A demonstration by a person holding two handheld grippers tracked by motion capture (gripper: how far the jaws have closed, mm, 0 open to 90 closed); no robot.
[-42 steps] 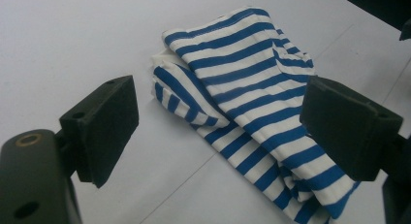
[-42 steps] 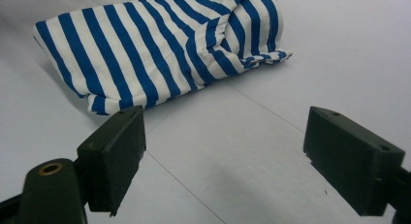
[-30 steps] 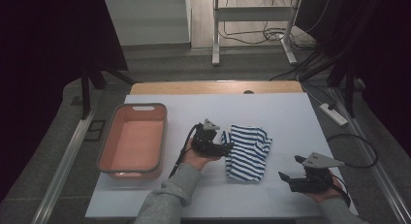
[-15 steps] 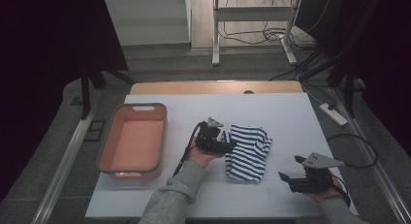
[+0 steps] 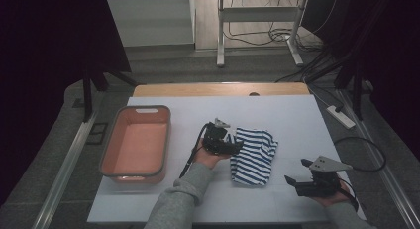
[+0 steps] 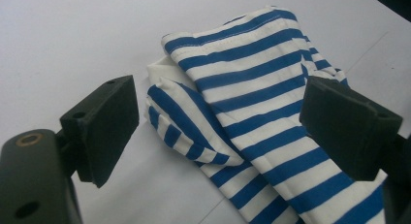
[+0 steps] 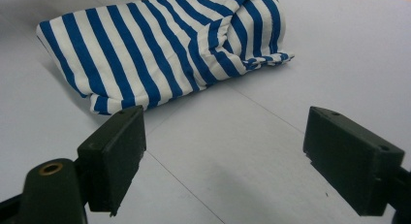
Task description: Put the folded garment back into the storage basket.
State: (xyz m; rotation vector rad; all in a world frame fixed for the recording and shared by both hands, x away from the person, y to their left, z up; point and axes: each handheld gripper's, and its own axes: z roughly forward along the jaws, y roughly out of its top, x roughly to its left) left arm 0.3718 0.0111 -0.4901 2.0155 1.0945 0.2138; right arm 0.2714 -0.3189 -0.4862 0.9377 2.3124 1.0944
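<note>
Blue-and-white striped cloth folded mid-counter, your left hand-held gripper wide open at its left edge, right hand-held gripper open, holding nothing, well apart, orange tub at left, nothing inside

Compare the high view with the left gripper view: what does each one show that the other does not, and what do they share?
High view alone: the orange tray at the left of the white table, and the right tongs, open, apart from the cloth. Left gripper view alone: close detail of the folded layers, with a rounded fold near the left tongs, whose jaws stand wide open around it. Both: the blue and white striped cloth on the table.
</note>
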